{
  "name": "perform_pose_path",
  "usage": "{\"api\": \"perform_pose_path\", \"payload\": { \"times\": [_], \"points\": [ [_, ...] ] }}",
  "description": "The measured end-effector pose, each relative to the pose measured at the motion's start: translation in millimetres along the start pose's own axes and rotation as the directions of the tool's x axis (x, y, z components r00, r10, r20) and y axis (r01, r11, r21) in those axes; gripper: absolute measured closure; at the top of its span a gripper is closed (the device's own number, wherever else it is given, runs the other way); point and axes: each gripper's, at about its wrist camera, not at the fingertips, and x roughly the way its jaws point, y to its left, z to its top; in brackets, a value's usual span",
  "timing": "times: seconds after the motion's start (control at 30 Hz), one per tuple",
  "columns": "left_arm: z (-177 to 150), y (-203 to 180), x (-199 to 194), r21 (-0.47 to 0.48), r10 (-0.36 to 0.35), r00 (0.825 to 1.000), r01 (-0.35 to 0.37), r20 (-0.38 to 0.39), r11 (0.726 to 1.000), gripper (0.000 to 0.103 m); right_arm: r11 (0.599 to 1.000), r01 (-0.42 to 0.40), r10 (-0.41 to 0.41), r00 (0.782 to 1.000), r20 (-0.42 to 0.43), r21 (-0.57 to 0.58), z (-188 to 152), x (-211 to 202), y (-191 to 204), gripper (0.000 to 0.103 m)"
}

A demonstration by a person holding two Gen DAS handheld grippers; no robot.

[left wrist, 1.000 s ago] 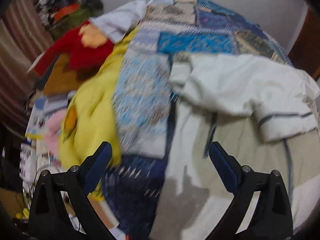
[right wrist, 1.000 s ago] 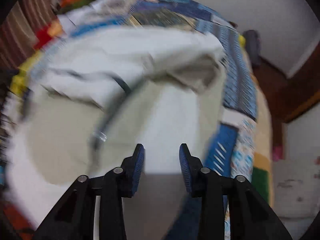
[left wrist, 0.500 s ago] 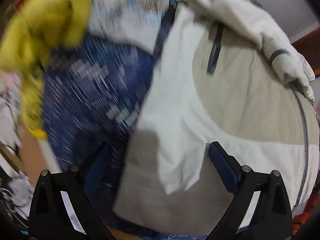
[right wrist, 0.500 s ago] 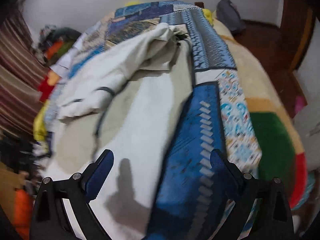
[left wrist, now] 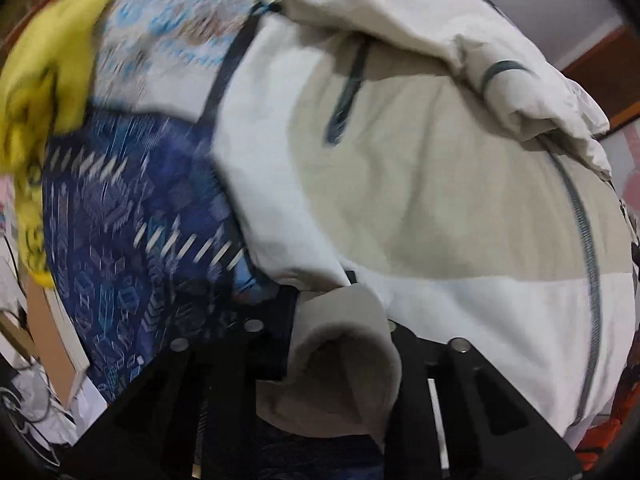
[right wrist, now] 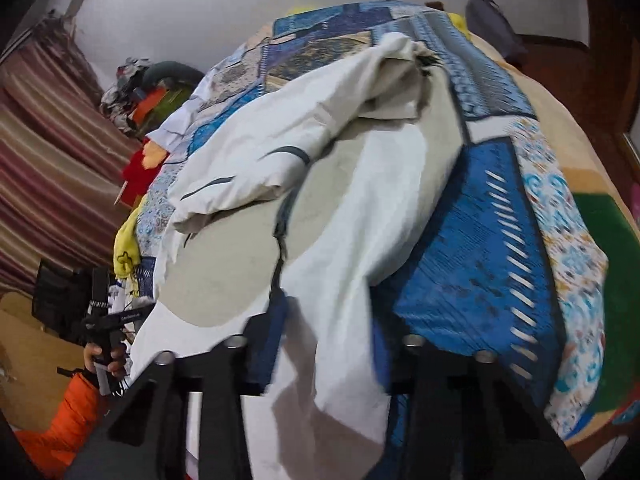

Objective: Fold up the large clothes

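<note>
A large white and beige jacket (left wrist: 420, 184) with a dark zip lies spread on a blue patchwork bedspread (left wrist: 120, 248); its upper part is folded over itself. My left gripper (left wrist: 332, 304) is shut on the jacket's near hem corner, whose cloth bunches between the jaws. In the right wrist view the same jacket (right wrist: 248, 248) stretches away up the bed. My right gripper (right wrist: 328, 336) is shut on the jacket's other near hem corner. The left gripper (right wrist: 104, 320) also shows there, at the bed's left edge.
A yellow garment (left wrist: 36, 92) lies on the bed's left side. Red and mixed clothes (right wrist: 140, 160) pile by the striped curtain (right wrist: 44, 168). The bedspread (right wrist: 500, 240) hangs over the bed's right side, with wooden floor (right wrist: 552, 56) beyond.
Both grippers were open above the jacket's near hem half a second ago. Both have now shut on hem corners, and cloth bunches between each pair of jaws.
</note>
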Motion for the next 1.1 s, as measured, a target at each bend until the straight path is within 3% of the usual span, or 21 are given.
{"api": "perform_pose_path", "payload": {
  "times": [0.1, 0.23, 0.33, 0.5, 0.6, 0.73, 0.9, 1.1],
  "points": [
    [20.9, -32.5, -22.3, 0.066, -0.008, 0.998, 0.004, 0.070, 0.998, 0.087, 0.999, -0.038, 0.038, 0.999, 0.003, -0.018, 14.1, 3.4, 4.7, 0.093],
    [54.9, -69.0, -62.9, 0.138, -0.047, 0.983, 0.022, 0.177, 0.990, 0.090, 0.996, -0.059, 0.064, 0.995, 0.081, -0.064, 40.4, -3.8, 15.9, 0.095],
    [85.7, -97.2, -96.8, 0.178, -0.092, 0.958, 0.045, 0.270, 0.983, 0.092, 0.994, -0.068, 0.081, 0.985, 0.150, -0.090, 63.9, -13.9, 22.1, 0.096],
    [141.9, -93.7, -135.5, 0.155, -0.146, 0.917, 0.094, 0.370, 0.983, 0.094, 0.994, -0.019, 0.048, 0.960, 0.277, -0.108, 121.7, -26.7, 20.3, 0.096],
    [183.0, -86.7, -130.1, 0.122, -0.111, 0.913, 0.068, 0.393, 0.990, 0.094, 0.992, 0.058, -0.023, 0.957, 0.290, -0.114, 157.0, -16.3, 11.5, 0.096],
    [214.8, -86.4, -92.7, 0.064, -0.045, 0.938, 0.025, 0.345, 0.998, 0.094, 0.982, 0.156, -0.124, 0.959, 0.255, -0.108, 179.1, 12.0, -2.3, 0.096],
    [239.5, -93.2, -24.8, 0.038, 0.070, 0.964, -0.083, 0.256, 0.996, 0.094, 0.974, 0.192, -0.165, 0.966, 0.200, -0.124, 168.0, 25.8, -22.9, 0.096],
    [267.7, -86.0, 29.8, -0.074, 0.215, 0.954, -0.203, 0.209, 0.976, 0.095, 0.977, 0.187, -0.174, 0.977, 0.121, -0.104, 133.4, 2.2, -50.8, 0.096]
  ]
}}
